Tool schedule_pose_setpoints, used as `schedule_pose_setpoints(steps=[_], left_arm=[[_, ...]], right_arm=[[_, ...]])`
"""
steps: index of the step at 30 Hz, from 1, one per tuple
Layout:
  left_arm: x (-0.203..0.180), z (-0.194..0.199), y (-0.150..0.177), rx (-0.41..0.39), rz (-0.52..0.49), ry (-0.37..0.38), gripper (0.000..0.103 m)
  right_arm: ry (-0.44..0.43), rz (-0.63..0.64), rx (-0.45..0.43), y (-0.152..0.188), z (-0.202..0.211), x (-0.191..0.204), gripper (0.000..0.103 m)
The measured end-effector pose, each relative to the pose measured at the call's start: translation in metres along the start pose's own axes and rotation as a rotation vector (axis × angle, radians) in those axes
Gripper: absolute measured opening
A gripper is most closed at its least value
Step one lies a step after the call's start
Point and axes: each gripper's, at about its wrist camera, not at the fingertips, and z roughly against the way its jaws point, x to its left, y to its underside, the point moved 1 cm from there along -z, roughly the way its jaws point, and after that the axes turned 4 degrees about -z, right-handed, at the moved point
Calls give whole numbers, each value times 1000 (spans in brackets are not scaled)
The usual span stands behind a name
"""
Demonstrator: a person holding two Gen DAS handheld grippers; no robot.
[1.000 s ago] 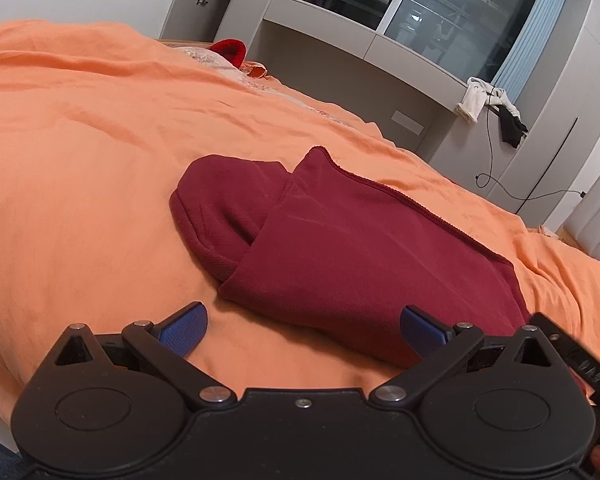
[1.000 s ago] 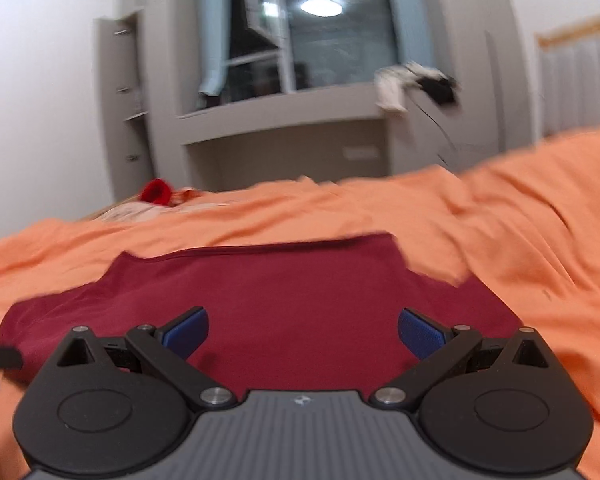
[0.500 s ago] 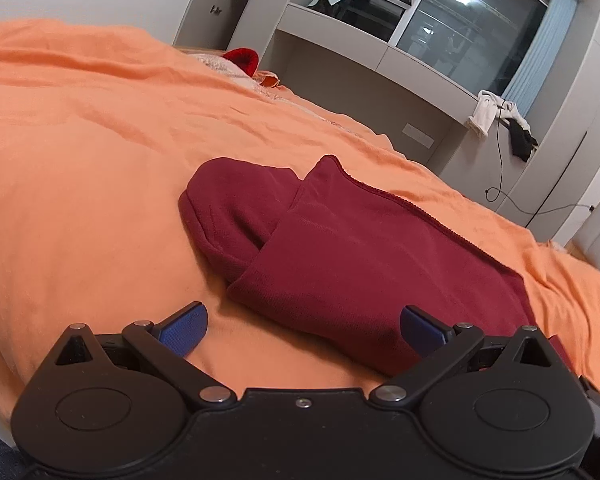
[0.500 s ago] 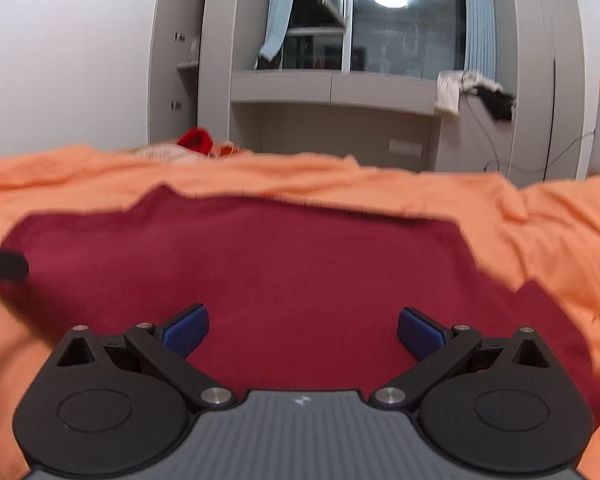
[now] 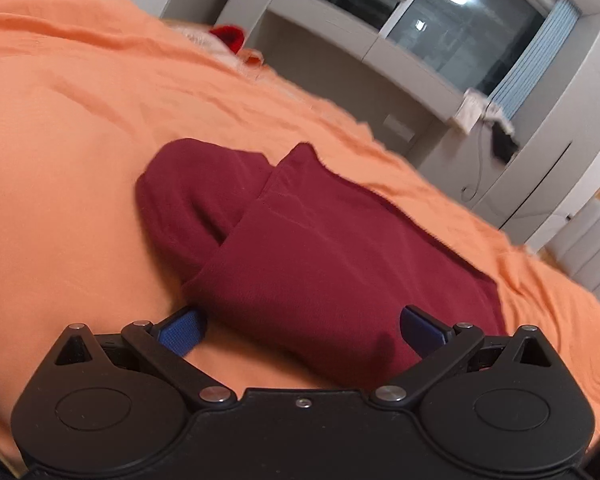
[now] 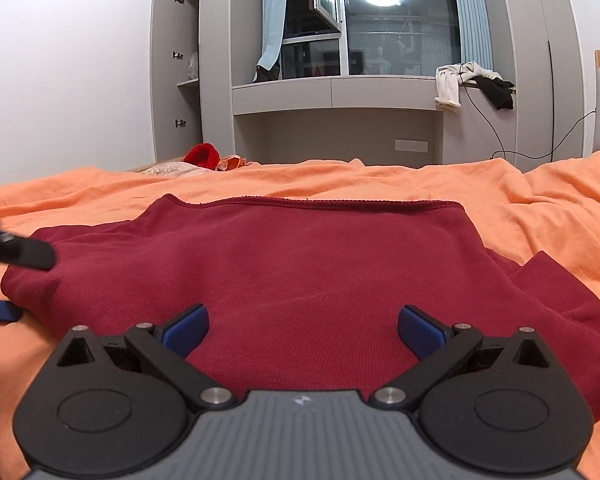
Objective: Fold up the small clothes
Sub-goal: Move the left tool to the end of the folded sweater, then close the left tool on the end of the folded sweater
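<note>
A dark red garment [image 5: 320,248] lies folded flat on the orange bedspread [image 5: 60,160], with one rounded part sticking out to its left under the top layer. My left gripper [image 5: 300,326] is open, its blue pads straddling the garment's near corner. In the right wrist view the same garment [image 6: 300,264] spreads wide, its hem running straight across the far side. My right gripper [image 6: 303,326] hovers open over the near edge, nothing between its pads. A finger of the left gripper [image 6: 20,254] shows at the garment's left edge.
The orange bedspread [image 6: 540,208] covers the whole bed, rumpled at the right. A red item [image 6: 202,155] and pale cloth lie at the bed's far side. Behind stand grey cabinets [image 6: 332,96], a dark window, and clothes [image 6: 472,84] hanging off a ledge with a cable.
My left gripper has moved in closer to the garment's near left corner. My right gripper has levelled out and come lower over the near edge. Both stayed open.
</note>
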Motion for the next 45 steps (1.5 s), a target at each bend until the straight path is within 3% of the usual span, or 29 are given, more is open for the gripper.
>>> schedule_pose_setpoints(steps=[4,6,9,14,30,39,45], left_arm=[[-9,-28,-19,47,-17,-86,102],[-11,-32,-19,25,-23,-106,102],[-8,-26,-12,-22,-28,-81,102],[1,-20,-11,-29,-13,-34,102],[-4,-22,-7,-25,-52,-54,102],[10,-20,-14,-40,60,-12,102],[18,-18,-17,-67,126,-30,90]], right_arm=[[0,-1,-3,1,1,0,103],[2,3,-7,1,1,0,103],[6,8,-14,2,3,1,103],[6,9,-17,2,2,2,103],[7,9,-19,3,2,1,103],[7,9,-19,3,1,1,103],[19,20,-6,0,1,3,103]])
